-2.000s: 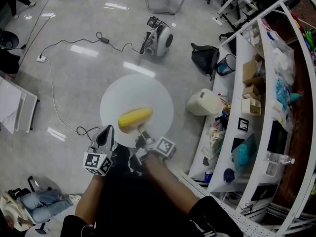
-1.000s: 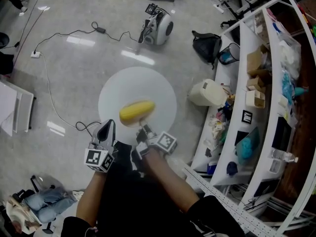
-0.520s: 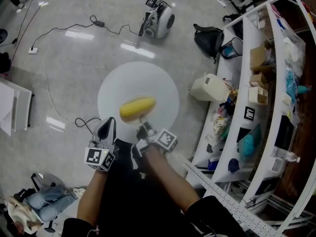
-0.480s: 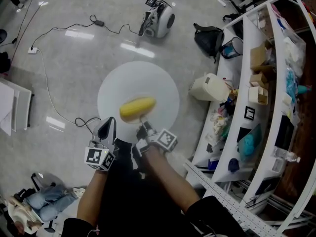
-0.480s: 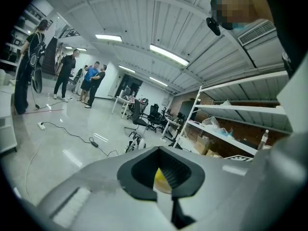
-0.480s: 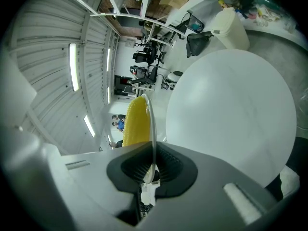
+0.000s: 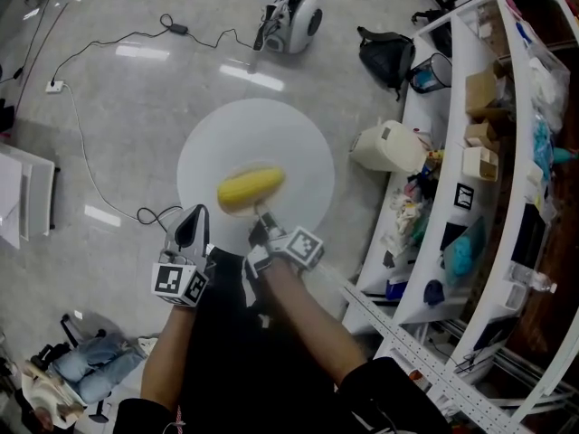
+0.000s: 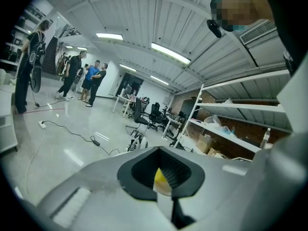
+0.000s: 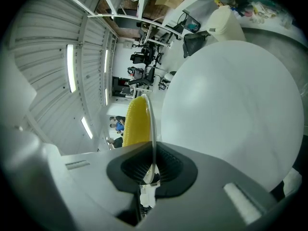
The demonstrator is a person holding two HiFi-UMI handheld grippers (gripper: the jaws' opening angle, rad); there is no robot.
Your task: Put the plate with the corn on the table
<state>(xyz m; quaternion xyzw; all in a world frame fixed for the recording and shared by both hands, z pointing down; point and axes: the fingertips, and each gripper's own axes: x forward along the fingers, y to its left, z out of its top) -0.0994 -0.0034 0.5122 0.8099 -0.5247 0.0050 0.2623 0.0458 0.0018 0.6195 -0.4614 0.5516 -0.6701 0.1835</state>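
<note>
A yellow corn cob (image 7: 251, 188) lies on a clear plate (image 7: 231, 172) held above the round white table (image 7: 289, 143). My right gripper (image 7: 259, 224) is shut on the plate's near rim. In the right gripper view the rim (image 9: 152, 129) runs up on edge from between the pads, with the corn (image 9: 136, 121) to its left and the table (image 9: 231, 105) beyond. My left gripper (image 7: 193, 217) hangs beside the plate on its left, over the table's near edge. Its jaws (image 8: 163, 182) stand closed, with a small yellow and pale sliver showing between the pads; I cannot tell what it is.
White shelves (image 7: 507, 152) full of boxes and clutter run down the right side. A cream canister (image 7: 384, 147) and a black bag (image 7: 384, 48) sit on the floor by them. A small white machine (image 7: 294, 12) and a cable (image 7: 90, 125) lie beyond the table. People (image 8: 86, 78) stand far off.
Both grippers and the plate with the corn have sunk a little toward the round table, which now looks larger. The right gripper's hold on the rim is the same.
</note>
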